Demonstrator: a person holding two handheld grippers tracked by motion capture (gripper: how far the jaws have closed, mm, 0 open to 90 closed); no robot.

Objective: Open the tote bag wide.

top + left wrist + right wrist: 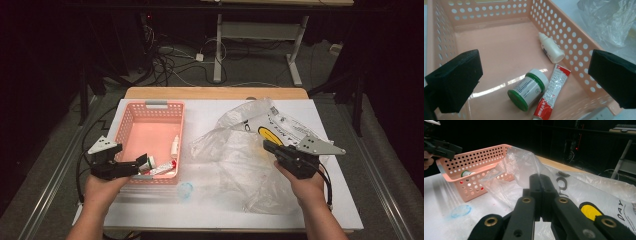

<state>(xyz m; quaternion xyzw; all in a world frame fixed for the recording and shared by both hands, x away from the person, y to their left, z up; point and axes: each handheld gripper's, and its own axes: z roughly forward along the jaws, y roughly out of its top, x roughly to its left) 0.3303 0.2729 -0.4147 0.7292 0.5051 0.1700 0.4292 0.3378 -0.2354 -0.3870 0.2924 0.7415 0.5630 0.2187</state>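
The work shown was the moving of small toiletries from a plastic bag (250,150) into a pink basket (131,116). In the high view the basket lay left of centre on the white table (200,200), and the crumpled clear bag spread across the centre and right. Three items already lay in the basket, gathered at its lower right corner: a green-lidded jar (529,88) on its side, a red-and-white tube (551,92) just beside it, and a small white dropper bottle (551,48) near the basket's right wall, higher in the left gripper view. The left gripper (134,165) was over the basket's lower edge with its jaws spread wide and nothing between them; the jar lay below and between them, untouched. The right gripper (541,187), at centre right of the high view, had its jaws pressed together on a fold of the bag's film, lifting it slightly. Judged from these views, the transfer was well advanced or finished: no further item could be made out through the bag, though its creases hid part of the inside. A faint blue ring mark (185,190) lay on the table below the basket.
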